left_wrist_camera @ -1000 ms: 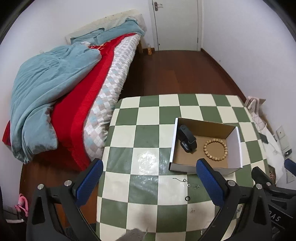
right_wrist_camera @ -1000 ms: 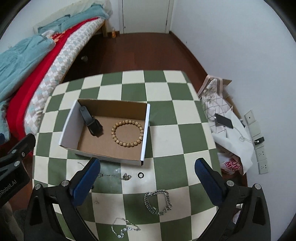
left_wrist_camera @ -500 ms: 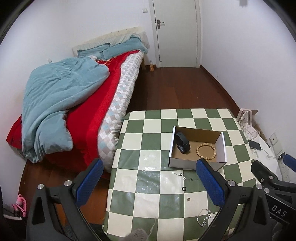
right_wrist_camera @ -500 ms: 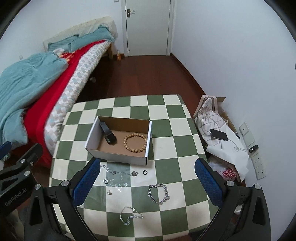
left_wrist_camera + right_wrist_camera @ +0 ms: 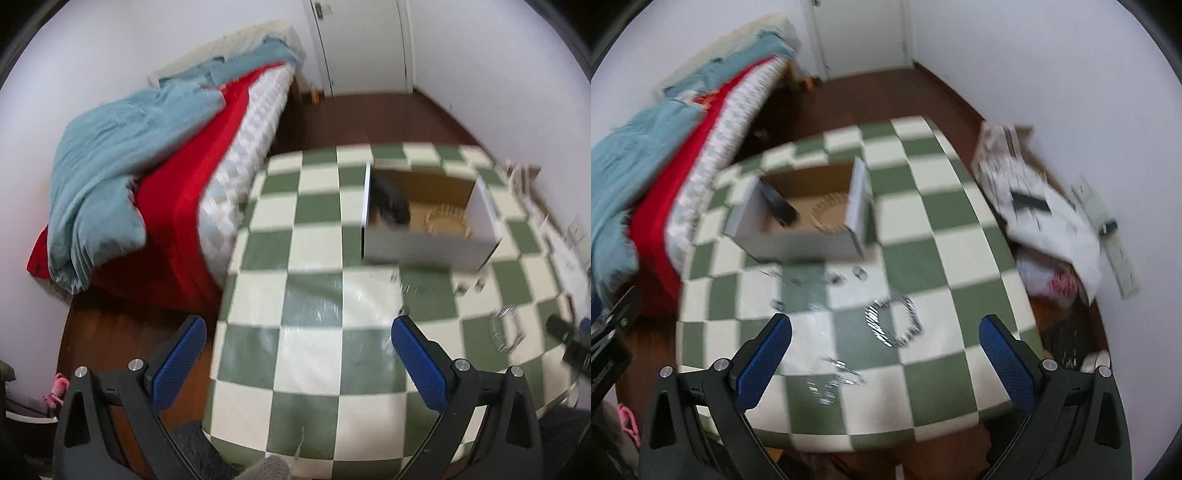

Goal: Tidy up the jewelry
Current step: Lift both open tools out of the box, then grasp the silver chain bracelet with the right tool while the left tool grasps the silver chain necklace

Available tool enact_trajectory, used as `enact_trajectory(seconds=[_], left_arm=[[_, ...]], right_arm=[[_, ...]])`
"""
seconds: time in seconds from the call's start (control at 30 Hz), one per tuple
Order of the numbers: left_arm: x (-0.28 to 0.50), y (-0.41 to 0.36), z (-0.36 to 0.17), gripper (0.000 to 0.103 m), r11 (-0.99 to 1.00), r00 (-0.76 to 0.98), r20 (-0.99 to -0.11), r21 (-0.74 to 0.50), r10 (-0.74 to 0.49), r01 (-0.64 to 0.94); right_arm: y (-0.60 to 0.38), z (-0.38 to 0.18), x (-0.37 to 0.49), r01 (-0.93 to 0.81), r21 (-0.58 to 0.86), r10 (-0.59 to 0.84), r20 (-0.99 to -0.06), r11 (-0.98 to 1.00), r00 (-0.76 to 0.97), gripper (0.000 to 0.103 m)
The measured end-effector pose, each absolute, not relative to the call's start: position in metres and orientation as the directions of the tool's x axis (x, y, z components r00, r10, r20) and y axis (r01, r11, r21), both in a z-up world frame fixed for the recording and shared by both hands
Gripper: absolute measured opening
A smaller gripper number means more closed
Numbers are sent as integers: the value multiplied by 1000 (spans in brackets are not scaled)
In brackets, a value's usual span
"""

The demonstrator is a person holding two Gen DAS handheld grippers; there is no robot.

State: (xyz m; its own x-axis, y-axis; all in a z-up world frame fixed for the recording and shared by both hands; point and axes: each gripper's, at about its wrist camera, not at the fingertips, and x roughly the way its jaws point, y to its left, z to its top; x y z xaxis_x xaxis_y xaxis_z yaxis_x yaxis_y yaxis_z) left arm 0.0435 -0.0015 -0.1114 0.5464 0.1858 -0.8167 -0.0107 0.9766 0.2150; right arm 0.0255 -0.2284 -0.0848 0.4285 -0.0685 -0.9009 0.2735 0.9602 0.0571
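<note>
A white cardboard box point(image 5: 805, 240) point(image 5: 428, 247) stands on the green-and-white checkered table point(image 5: 923, 266) point(image 5: 295, 258). Inside it lie a wooden bead bracelet point(image 5: 827, 210) point(image 5: 447, 221) and a black object point(image 5: 779, 206) point(image 5: 388, 199). In front of the box on the table lie a silver chain bracelet point(image 5: 894, 321) point(image 5: 506, 328), a thin chain point(image 5: 831, 380) and several small pieces point(image 5: 849, 275). My right gripper point(image 5: 884, 347) is open and empty above the table's near part. My left gripper point(image 5: 293, 350) is open and empty over the table's near left. Both views are blurred.
A bed point(image 5: 155, 177) with a blue quilt and red blanket stands left of the table. White bags and papers point(image 5: 1045, 214) lie on the floor at the right by the wall. A white door point(image 5: 362, 44) is at the far end.
Both views had pulled back high above the table half a second ago; now both grippers have dropped closer to the table again, and the frames are motion-blurred. Nothing was picked up.
</note>
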Motion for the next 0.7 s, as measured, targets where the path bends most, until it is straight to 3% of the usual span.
enact_trajectory(seconds=[0.07,0.1,0.3,0.4,0.43,0.47,0.53,0.57,0.7], left_arm=[[46,-5,-131,103,973,518,-831,232,200,-4],[47,-7,-140,103,971,503,-839,241,209,-2],[49,-21,-176,103,963,453,-861,270,233,19],[48,-31,-186,103,967,433,-877,252,209,43],[47,-35,-188,103,968,430,-881,244,197,57],[46,-41,-190,103,968,429,-883,242,189,72],[42,-51,-193,102,969,420,-893,224,160,107],[40,-57,-196,102,970,410,-902,203,133,132],[30,-80,-208,102,965,368,-928,144,54,221]], right_arm=[[-242,-116,26,302,57,-67,-921,952,383,77],[-249,-132,28,315,56,-66,-930,947,361,73],[-269,-197,44,320,94,-20,-941,943,338,72],[-261,-220,54,275,36,-56,-946,961,319,71],[-256,-221,55,245,-19,-105,-933,969,345,65],[-253,-222,55,223,-24,-106,-925,975,366,54],[-252,-223,53,205,-34,-112,-918,978,380,17],[-253,-224,52,202,-44,-119,-919,978,376,8],[-277,-229,40,242,-37,-125,-925,970,358,8]])
